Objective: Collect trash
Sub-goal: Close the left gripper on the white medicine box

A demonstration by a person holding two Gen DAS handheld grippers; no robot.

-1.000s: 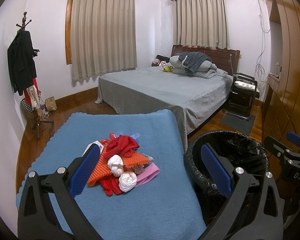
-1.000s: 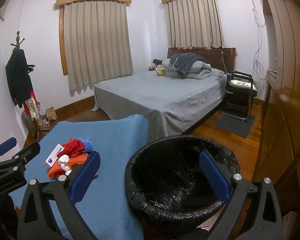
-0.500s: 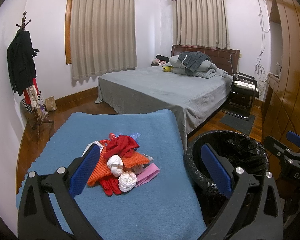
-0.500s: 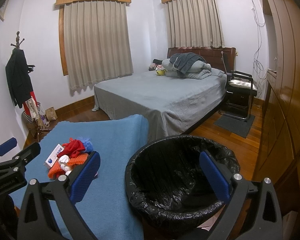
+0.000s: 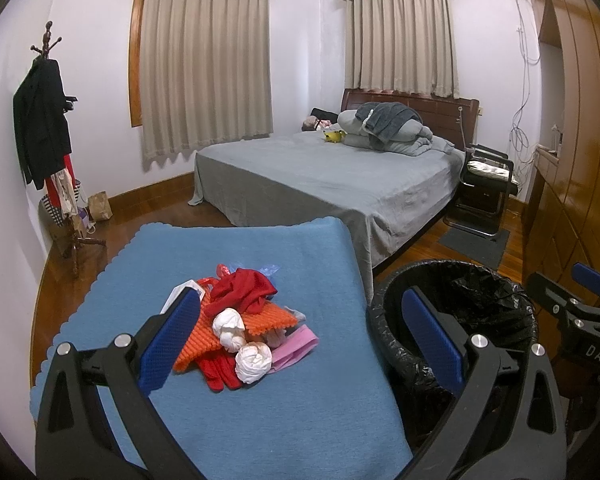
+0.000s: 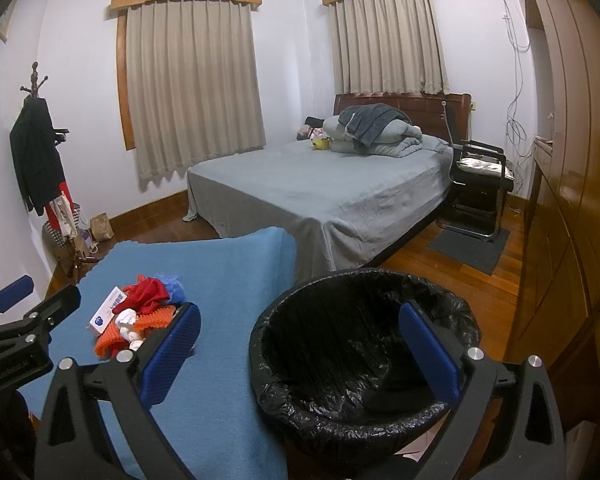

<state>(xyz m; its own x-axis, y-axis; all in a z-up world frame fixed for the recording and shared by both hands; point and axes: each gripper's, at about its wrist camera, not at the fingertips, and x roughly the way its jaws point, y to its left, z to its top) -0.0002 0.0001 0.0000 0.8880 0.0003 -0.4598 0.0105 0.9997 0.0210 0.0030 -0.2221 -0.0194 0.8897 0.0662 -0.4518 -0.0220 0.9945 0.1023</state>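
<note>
The trash pile sits near the middle of the blue cloth that covers the table — a loose heap of red crumpled plastic, an orange ridged piece, two white crumpled wads, a pink flat wrapper and, at the far-left edge of the heap, a small white box. Just beside the table's right edge stands the bin, lined with a black bag and open at the top; nothing from the pile is seen in it yet.

The left gripper hovers above the near side of the cloth with its jaws spread wide and nothing between them. The right gripper hangs over the gap between table and bin, its jaws likewise spread and empty.

Everything in the heap looks light and soft. The white wads should crush easily, so a pinch across the middle of one would probably hold it; the nearest wad lies clear of the rest and seems the simplest first pick. The red plastic is likely slippery and may drag neighbours along — gripping a raised fold would be safer than an edge. The box is stiffer and should be taken across its narrow sides. The flat pink wrapper lies close to the cloth and may be hard to get under.
</note>
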